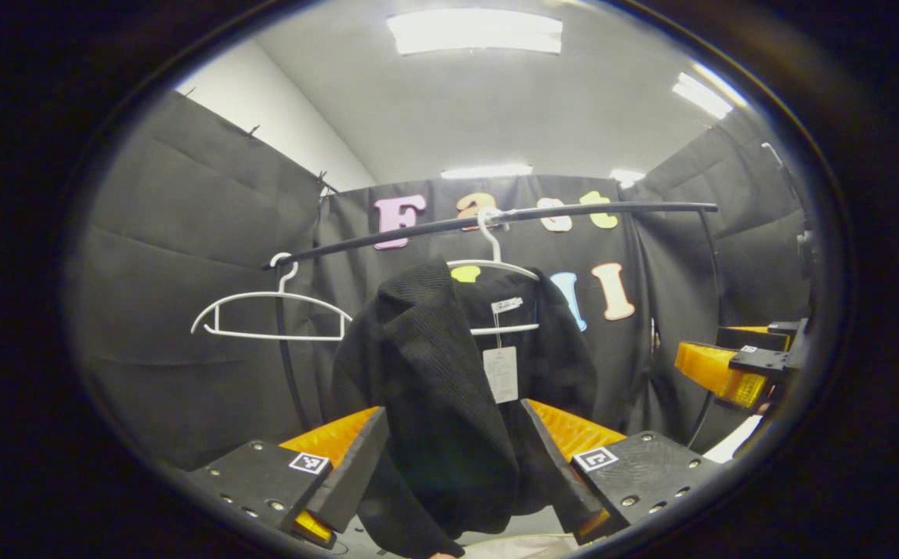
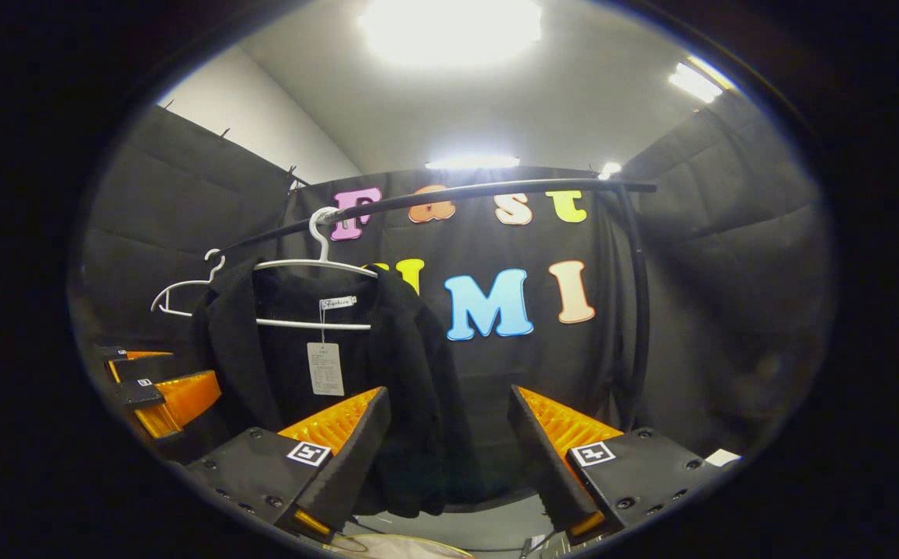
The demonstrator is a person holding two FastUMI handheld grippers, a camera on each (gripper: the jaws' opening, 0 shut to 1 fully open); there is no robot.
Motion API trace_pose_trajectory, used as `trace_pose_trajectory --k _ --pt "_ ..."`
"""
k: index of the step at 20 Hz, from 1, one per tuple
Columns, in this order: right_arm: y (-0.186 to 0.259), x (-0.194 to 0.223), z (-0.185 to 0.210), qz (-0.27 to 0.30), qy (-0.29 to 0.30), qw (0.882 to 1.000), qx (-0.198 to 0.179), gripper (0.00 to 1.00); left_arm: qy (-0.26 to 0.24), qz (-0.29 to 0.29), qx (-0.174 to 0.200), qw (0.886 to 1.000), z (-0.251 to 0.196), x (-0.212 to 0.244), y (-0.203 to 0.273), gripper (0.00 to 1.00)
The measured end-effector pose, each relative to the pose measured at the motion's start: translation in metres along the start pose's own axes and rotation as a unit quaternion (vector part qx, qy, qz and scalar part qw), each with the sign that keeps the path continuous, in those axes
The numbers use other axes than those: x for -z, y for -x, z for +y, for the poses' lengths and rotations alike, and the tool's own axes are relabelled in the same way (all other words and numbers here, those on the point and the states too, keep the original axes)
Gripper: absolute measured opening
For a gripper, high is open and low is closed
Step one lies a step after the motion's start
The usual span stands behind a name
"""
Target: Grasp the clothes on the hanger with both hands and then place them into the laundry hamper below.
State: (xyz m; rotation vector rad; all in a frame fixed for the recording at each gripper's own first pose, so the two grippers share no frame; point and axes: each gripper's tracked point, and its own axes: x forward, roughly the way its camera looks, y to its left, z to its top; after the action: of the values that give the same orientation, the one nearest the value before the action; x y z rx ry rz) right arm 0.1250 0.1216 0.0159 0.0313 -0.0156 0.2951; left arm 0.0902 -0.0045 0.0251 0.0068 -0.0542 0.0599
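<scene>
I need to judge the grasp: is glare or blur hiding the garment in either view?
Left gripper view: the ceiling lights are bright but contained, and the black jacket reads sharp with its weave visible. Right gripper view: one ceiling light blows out overhead, and the jacket sits darker, its folds hard to separate. Fisheye bends the rail in both.

Lit from above by long white ceiling light panels (image 1: 474,31), blown out to glare in the right gripper view (image 2: 449,31). Dim below, against the dark cloth. Strongly bowed by fisheye at the edges; sharp centrally, soft toward the rim.
</scene>
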Motion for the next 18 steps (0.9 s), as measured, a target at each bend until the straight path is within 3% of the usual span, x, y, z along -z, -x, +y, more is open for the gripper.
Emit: trace_pose_trajectory --k 18 --pt "-0.123 0.013 0.044 0.02 -0.025 0.992 -0.12 0.96 0.008 0.049 -0.082 0.995 0.001 0.026 -0.086 1.0"
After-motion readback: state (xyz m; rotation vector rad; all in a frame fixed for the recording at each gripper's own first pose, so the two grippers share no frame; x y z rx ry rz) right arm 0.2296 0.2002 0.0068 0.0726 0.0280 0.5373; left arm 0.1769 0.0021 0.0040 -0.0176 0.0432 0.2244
